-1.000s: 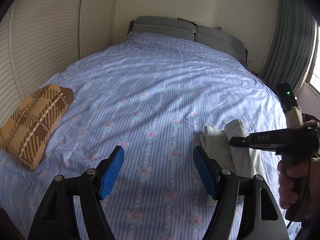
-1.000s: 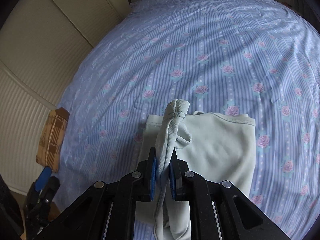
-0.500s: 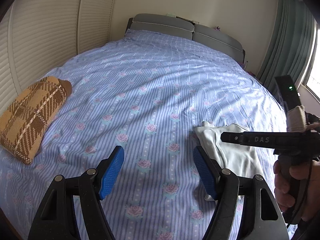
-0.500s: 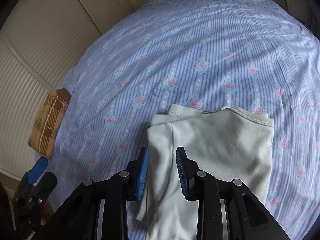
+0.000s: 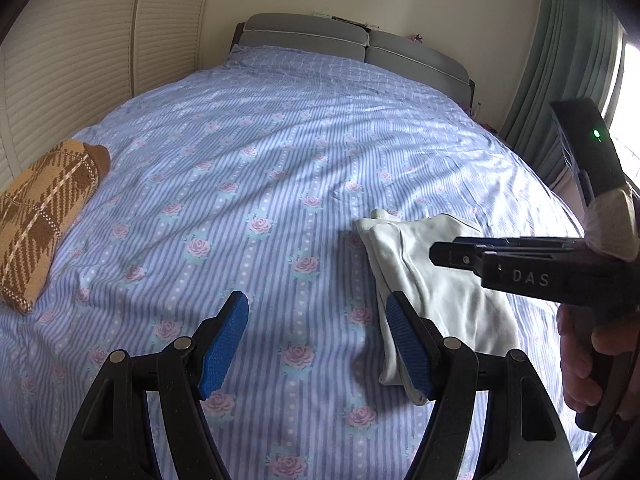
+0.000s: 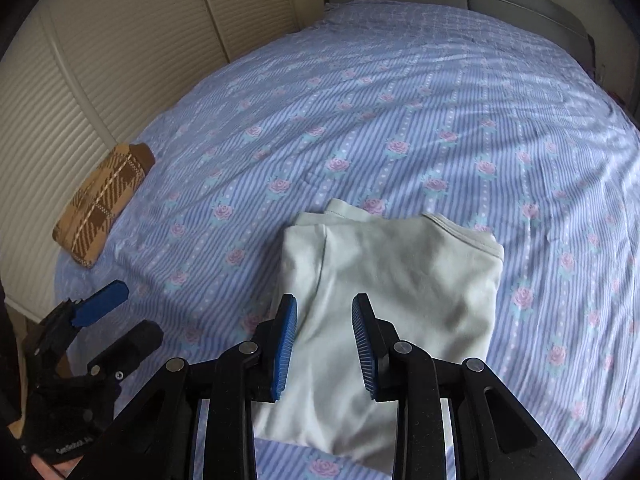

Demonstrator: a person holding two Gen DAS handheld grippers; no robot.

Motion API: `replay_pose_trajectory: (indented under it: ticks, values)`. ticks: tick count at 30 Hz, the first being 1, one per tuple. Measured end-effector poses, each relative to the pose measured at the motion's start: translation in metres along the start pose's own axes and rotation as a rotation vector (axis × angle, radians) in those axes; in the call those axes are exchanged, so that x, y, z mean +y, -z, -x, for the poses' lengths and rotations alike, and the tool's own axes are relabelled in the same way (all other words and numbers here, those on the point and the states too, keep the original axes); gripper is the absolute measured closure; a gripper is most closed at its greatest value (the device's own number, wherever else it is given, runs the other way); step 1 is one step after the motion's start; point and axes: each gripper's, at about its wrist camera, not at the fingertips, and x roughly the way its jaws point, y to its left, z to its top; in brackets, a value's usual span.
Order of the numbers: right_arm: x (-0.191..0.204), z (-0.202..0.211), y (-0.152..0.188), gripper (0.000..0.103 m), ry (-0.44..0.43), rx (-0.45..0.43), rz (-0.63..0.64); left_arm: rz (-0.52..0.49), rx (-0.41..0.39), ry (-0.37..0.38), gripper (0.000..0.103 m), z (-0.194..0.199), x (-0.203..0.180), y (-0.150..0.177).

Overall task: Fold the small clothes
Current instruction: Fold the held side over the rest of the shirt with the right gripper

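A pale green-white garment (image 6: 400, 276) lies folded flat on the blue floral bedspread (image 6: 400, 120); it also shows in the left wrist view (image 5: 436, 280). My right gripper (image 6: 324, 344) is open and empty, held just above the garment's near part. In the left wrist view the right gripper (image 5: 448, 254) reaches in from the right over the garment. My left gripper (image 5: 316, 340) is open and empty above bare bedspread, just left of the garment; it shows at the lower left of the right wrist view (image 6: 116, 316).
A folded brown plaid knit (image 5: 40, 216) lies at the bed's left edge, also in the right wrist view (image 6: 104, 204). A grey headboard (image 5: 352, 44) is at the far end. Slatted wardrobe doors (image 5: 72, 64) stand on the left, green curtains (image 5: 568, 72) on the right.
My right gripper opened and let go of the garment's sleeve, which now lies flat on the folded garment. It then opened wider and drew back a little. My left gripper stayed open.
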Motion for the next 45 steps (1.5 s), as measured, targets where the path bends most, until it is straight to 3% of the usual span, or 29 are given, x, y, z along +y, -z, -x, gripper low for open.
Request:
replay_pose_trajectory:
  ticks: [2, 3, 7, 13, 15, 16, 20, 24, 30, 34, 38, 45]
  values:
    - [0.018, -0.013, -0.013, 0.057, 0.031, 0.018, 0.057, 0.017, -0.004, -0.032, 0.032, -0.003, 0.01, -0.001]
    - [0.027, -0.02, -0.018, 0.056, 0.054, 0.024, 0.079, 0.027, -0.006, -0.045, 0.032, -0.004, 0.016, -0.001]
    - [0.053, -0.048, -0.026, 0.056, 0.192, 0.032, 0.132, 0.066, -0.007, -0.102, 0.032, -0.01, 0.044, -0.003]
    - [0.055, -0.079, -0.023, 0.056, 0.291, 0.062, 0.101, 0.101, -0.009, -0.135, 0.032, -0.018, 0.071, -0.006]
    - [0.05, -0.086, -0.021, 0.065, 0.307, 0.07, 0.088, 0.116, -0.012, -0.133, 0.032, -0.021, 0.075, -0.008]
    - [0.045, -0.085, -0.021, 0.078, 0.313, 0.059, 0.069, 0.122, -0.015, -0.13, 0.032, -0.021, 0.076, -0.008]
    - [0.02, -0.071, -0.019, 0.089, 0.197, 0.01, -0.075, 0.13, -0.029, -0.115, 0.032, -0.023, 0.076, -0.012]
    - [-0.003, -0.056, -0.018, 0.09, 0.102, -0.052, -0.199, 0.148, -0.041, -0.098, 0.032, -0.025, 0.075, -0.015]
    - [-0.014, -0.04, -0.029, 0.091, 0.049, -0.126, -0.266, 0.161, -0.045, -0.078, 0.032, -0.025, 0.072, -0.016]
    - [-0.018, -0.052, -0.032, 0.091, 0.02, -0.07, -0.273, 0.176, -0.049, -0.074, 0.032, -0.023, 0.073, -0.016]
    - [-0.029, -0.073, -0.026, 0.09, -0.062, 0.022, -0.328, 0.182, -0.051, -0.069, 0.032, -0.023, 0.07, -0.015]
    - [-0.033, -0.074, -0.022, 0.09, -0.095, 0.012, -0.363, 0.186, -0.044, -0.056, 0.032, -0.025, 0.066, -0.012]
